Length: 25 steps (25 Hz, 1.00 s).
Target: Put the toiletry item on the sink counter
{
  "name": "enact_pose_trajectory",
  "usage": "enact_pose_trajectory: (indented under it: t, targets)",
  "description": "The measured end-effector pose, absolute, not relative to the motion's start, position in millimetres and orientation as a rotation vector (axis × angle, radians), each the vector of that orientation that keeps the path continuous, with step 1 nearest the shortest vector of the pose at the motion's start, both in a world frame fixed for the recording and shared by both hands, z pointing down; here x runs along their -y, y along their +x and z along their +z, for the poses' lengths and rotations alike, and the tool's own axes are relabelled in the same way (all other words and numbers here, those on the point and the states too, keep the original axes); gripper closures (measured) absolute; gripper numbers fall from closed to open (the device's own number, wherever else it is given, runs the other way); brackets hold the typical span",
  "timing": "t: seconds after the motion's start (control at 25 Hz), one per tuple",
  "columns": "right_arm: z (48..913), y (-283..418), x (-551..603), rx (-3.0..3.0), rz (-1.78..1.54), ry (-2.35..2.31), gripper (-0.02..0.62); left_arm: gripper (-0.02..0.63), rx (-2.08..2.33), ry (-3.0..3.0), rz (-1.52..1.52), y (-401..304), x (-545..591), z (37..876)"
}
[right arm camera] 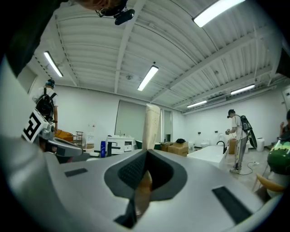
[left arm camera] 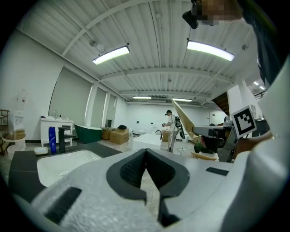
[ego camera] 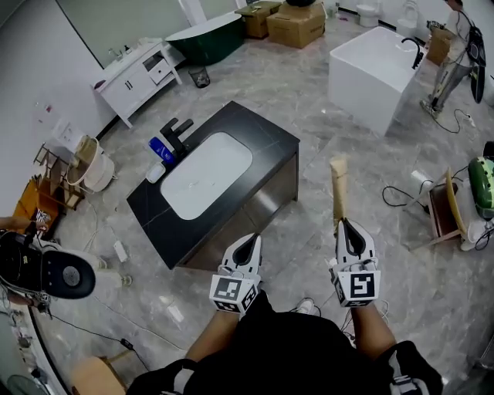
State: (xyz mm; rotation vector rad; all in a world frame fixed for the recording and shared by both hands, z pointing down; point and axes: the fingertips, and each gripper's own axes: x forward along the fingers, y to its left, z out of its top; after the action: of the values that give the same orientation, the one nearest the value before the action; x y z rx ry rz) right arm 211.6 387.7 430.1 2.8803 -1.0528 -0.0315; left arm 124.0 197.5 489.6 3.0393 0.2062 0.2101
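Note:
The black sink counter (ego camera: pixel 262 135) with its white basin (ego camera: pixel 207 176) stands ahead and to the left in the head view. A black faucet (ego camera: pixel 176 133), a blue bottle (ego camera: pixel 160 148) and a small white item (ego camera: pixel 155 173) sit at its far edge. My right gripper (ego camera: pixel 345 222) is shut on a long beige tube (ego camera: pixel 338 185), which sticks out forward over the floor, right of the counter. The right gripper view shows the tube (right arm camera: pixel 151 124) rising from the closed jaws. My left gripper (ego camera: pixel 252 238) hovers near the counter's front corner, shut, nothing in it.
A white freestanding block sink (ego camera: pixel 378 69) stands at the back right with a person (ego camera: pixel 455 62) beside it. A green bathtub (ego camera: pixel 204 35), a white vanity (ego camera: pixel 139 77) and cardboard boxes (ego camera: pixel 297 23) line the back. A wooden frame (ego camera: pixel 444 208) and cables lie right.

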Motion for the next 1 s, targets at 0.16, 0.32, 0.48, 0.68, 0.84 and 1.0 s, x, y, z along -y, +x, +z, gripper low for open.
enact_pose_trajectory:
  t: [0.16, 0.32, 0.48, 0.68, 0.84, 1.0]
  targets:
    - [428, 218, -346, 1.144, 0.0, 2.864, 0.588, 0.597, -0.139, 3.038, 0.215, 121, -164, 488]
    - [425, 224, -294, 1.247, 0.0, 2.835, 0.588, 0.597, -0.055, 3.04, 0.212, 114, -125, 483]
    - [423, 227, -236, 1.348, -0.011, 2.803, 0.588, 0.597, 0.026, 3.048, 0.176, 114, -81, 473]
    - [420, 228, -173, 1.458, -0.013, 2.734, 0.588, 0.597, 0.143, 3.043, 0.161, 109, -28, 467]
    - [420, 226, -121, 1.536, -0.002, 2.686, 0.588, 0.597, 0.218, 3.03, 0.152, 101, 15, 469]
    - [407, 217, -60, 1.63, -0.019, 2.653, 0.588, 0.597, 0.313, 3.025, 0.141, 82, 69, 464]
